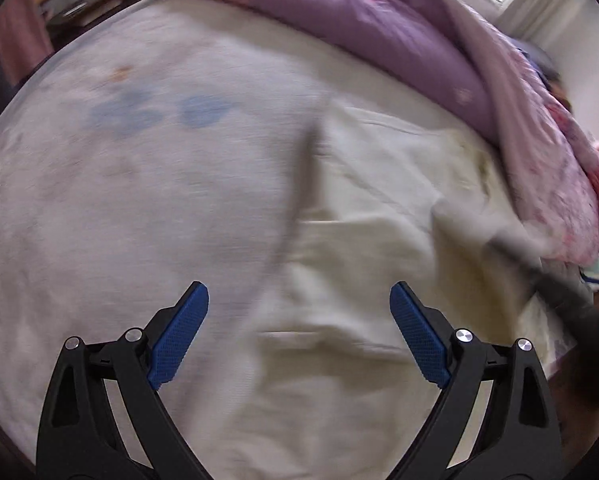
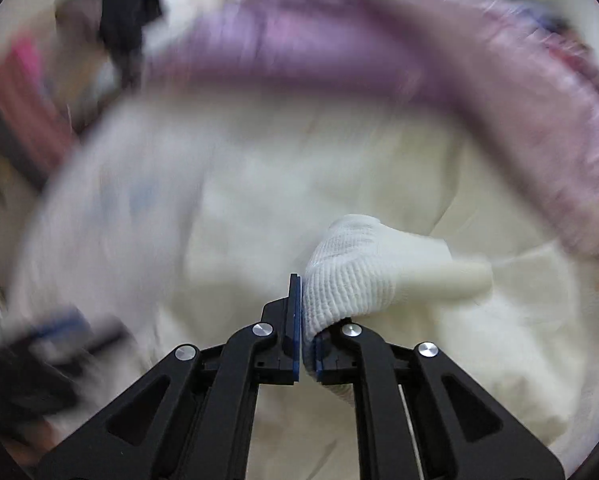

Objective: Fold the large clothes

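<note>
1. While the left gripper (image 1: 299,336) hangs over the bed with its blue pads (image 1: 179,340) spread wide and nothing between them, the cream garment (image 1: 379,208) lies below and ahead of it, spread across the pale bedsheet (image 1: 119,200). Risk: the left side of the cloth is unheld, so any pull from the other side could drag it across the sheet and bunch it instead of folding it.

2. A dark crease or raised edge (image 1: 311,168) runs down the middle of the garment (blur hides which it is). Risk: a fold laid over such a ridge would likely come out uneven.

3. The right gripper (image 2: 305,340) is clamped on a bunched, ribbed piece of the garment — apparently a cuff or hem (image 2: 347,272) — which bulges out over the right finger. Risk: the pinch sits low in the jaws with the thick wad outside them; a quick swing could work the fabric loose.

4. Both views are smeared, the right one heavily. Risk: at such speed the free cloth may flap and land askew.

5. The purple quilt (image 1: 359,28) lies heaped along the far and right edge, near the garment. Risk: a wide carry could snag it — or drop the fold on top.
</note>
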Demonstrator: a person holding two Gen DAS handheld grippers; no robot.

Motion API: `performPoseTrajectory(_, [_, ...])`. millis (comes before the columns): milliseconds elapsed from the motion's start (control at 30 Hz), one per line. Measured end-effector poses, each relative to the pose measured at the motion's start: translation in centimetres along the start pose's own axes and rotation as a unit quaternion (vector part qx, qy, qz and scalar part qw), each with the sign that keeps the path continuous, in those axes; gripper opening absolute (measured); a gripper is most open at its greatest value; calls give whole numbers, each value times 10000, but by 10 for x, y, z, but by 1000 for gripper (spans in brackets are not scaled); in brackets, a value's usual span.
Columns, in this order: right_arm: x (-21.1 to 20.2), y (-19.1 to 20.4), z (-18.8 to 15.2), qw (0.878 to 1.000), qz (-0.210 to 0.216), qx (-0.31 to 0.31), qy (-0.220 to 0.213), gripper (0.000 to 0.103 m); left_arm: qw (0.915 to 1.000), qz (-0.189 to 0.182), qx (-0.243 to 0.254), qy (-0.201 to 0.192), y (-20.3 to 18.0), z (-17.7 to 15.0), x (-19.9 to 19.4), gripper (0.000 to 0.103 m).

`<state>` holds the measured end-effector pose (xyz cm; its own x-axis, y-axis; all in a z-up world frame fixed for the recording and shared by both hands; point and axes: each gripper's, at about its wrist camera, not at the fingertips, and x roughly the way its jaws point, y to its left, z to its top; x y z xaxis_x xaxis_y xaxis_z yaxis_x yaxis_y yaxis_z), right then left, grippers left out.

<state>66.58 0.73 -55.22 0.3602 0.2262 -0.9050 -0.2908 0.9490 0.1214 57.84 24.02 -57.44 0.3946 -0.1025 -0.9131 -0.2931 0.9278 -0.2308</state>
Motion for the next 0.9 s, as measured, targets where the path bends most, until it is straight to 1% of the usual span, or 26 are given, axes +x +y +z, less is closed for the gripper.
performPoseTrajectory(33, [26,10,-9,9984,-126,-96,541,14,9999,20,-95,41,9,0,0,91])
performPoseTrajectory(67, [39,15,-14,9962,-232,-118,829,20,9997,18,-223,88,21,-2,0,91])
performPoseTrajectory(100, [45,17,-19,9952,-304,-114,928,24,9994,-13,-324,110,31,-4,-1,91])
performPoseTrajectory(133, [45,16,-23,9956,-261,-74,900,29,9991,-20,-396,122,36,-4,-1,91])
performPoseTrajectory(167, [42,13,-24,9960,-168,2,883,34,9989,-35,-459,130,39,-5,-1,91])
performPoseTrajectory(200, [36,7,-24,9961,47,162,871,47,9985,-90,-527,145,40,-8,-1,91])
performPoseTrajectory(233, [31,2,-26,9955,199,271,889,51,9982,-127,-559,179,38,-11,-1,91])
performPoseTrajectory(300, [14,-17,-27,9918,557,735,890,52,9983,-198,-518,151,26,-16,-2,91])
performPoseTrajectory(333, [5,-28,-29,9874,726,1033,952,54,9986,-215,-468,144,20,-15,-1,91])
performPoseTrajectory(400, [-10,-50,-34,9779,1133,1487,932,55,9993,-307,-179,138,-5,-11,0,91])
performPoseTrajectory(433, [-19,-63,-38,9742,1222,1657,921,55,9992,-387,33,131,-22,-10,-1,91])
performPoseTrajectory(467, [-34,-88,-43,9726,1142,1877,761,55,9986,-474,213,97,-39,-9,-2,91])
performPoseTrajectory(500, [-43,-94,-47,9729,1052,1959,630,53,9974,-597,398,99,-59,-8,-1,91])
performPoseTrajectory(533, [-53,-112,-52,9729,910,2072,465,36,9960,-683,549,157,-73,-6,3,91])
performPoseTrajectory(567, [-61,-136,-54,9723,703,2202,334,24,9939,-761,775,213,-95,-6,8,91])
performPoseTrajectory(600, [-65,-159,-56,9723,470,2269,292,12,9918,-803,964,234,-116,-8,14,91])
performPoseTrajectory(633, [-66,-175,-61,9718,288,2317,326,5,9893,-858,1142,303,-136,-10,20,91])
performPoseTrajectory(667, [-64,-201,-63,9707,26,2375,357,3,9874,-890,1263,344,-150,-12,24,91])
performPoseTrajectory(733, [-67,-226,-74,9717,-149,2325,382,3,9828,-802,1613,402,-186,-17,40,91])
performPoseTrajectory(767, [-59,-242,-78,9705,-172,2352,497,3,9799,-773,1766,513,-200,-20,53,91])
performPoseTrajectory(800, [-50,-254,-82,9678,-157,2427,644,3,9789,-694,1818,620,-209,-23,65,91])
performPoseTrajectory(833, [-40,-263,-87,9667,-106,2419,835,2,9779,-529,1859,798,-217,-26,83,91])
performPoseTrajectory(867, [-35,-268,-94,9668,-83,2399,878,2,9774,-386,1877,896,-220,-29,98,91])
performPoseTrajectory(900, [-31,-271,-98,9668,-42,2397,885,2,9773,-239,1880,943,-221,-30,108,88])
